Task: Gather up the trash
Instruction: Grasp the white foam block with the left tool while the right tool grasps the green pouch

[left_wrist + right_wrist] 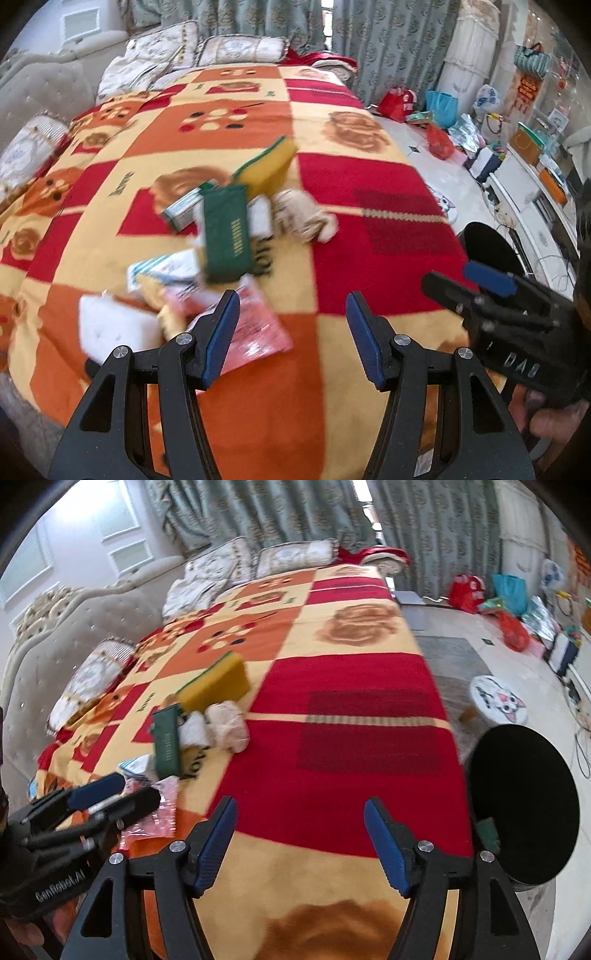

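Observation:
A heap of trash lies on the patterned bed blanket (332,229): a green box (226,236) (167,744), a yellow sponge (266,166) (218,685), crumpled paper (303,216) (227,725), a pink wrapper (255,325) (160,808), a white pad (114,328) and a small tube box (184,208). My left gripper (291,336) is open and empty, just right of the pink wrapper. My right gripper (299,840) is open and empty over bare blanket, to the right of the heap. A black round bin (524,805) (491,251) stands on the floor beside the bed's right edge.
Pillows (240,50) lie at the far end of the bed, a padded headboard (74,635) at the left. Bags and clutter (439,122) line the floor at the right. A round cat mat (496,698) lies beyond the bin.

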`<state>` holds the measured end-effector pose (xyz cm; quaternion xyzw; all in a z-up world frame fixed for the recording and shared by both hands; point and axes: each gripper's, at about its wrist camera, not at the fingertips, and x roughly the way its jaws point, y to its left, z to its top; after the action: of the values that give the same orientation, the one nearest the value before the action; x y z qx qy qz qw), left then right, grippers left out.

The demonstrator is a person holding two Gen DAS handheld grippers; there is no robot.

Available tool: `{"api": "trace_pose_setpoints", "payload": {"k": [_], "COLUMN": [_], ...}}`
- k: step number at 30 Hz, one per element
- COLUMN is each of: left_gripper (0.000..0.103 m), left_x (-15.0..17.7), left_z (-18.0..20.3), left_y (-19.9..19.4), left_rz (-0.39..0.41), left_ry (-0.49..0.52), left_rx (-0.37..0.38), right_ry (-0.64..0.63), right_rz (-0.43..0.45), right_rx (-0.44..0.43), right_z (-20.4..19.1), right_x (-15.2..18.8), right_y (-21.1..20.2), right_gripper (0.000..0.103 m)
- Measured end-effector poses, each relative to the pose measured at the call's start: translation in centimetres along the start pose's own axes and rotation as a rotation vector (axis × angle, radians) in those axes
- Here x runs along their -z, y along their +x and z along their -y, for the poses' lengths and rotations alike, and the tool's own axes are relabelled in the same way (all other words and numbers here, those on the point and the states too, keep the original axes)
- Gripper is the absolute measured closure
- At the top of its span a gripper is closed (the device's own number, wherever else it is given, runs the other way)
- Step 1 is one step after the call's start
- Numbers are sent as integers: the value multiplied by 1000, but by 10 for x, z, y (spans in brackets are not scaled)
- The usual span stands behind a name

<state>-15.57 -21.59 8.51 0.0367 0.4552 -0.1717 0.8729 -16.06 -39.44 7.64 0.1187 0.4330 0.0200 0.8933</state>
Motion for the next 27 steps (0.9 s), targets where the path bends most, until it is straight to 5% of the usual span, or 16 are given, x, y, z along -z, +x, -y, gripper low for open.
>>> {"api": "trace_pose_setpoints", "payload": {"k": [11, 18, 27], "left_gripper": [44, 44, 44], "left_x": [38, 64, 33], "left_z": [-101, -155, -187], "left_y": [-26, -11, 12], "left_rz": [-23, -95, -18], "left_ry": [-178, -260, -338], "left_rx": [-40, -146, -40], "right_ry": [-85, -103, -148], "right_rz": [-32, -66, -64], "right_rx": [-70, -91, -103], "right_z": [-44, -58, -90], "right_x": [-4, -4, -18], "right_y": [16, 31, 50], "right_gripper": [32, 32, 32]}}
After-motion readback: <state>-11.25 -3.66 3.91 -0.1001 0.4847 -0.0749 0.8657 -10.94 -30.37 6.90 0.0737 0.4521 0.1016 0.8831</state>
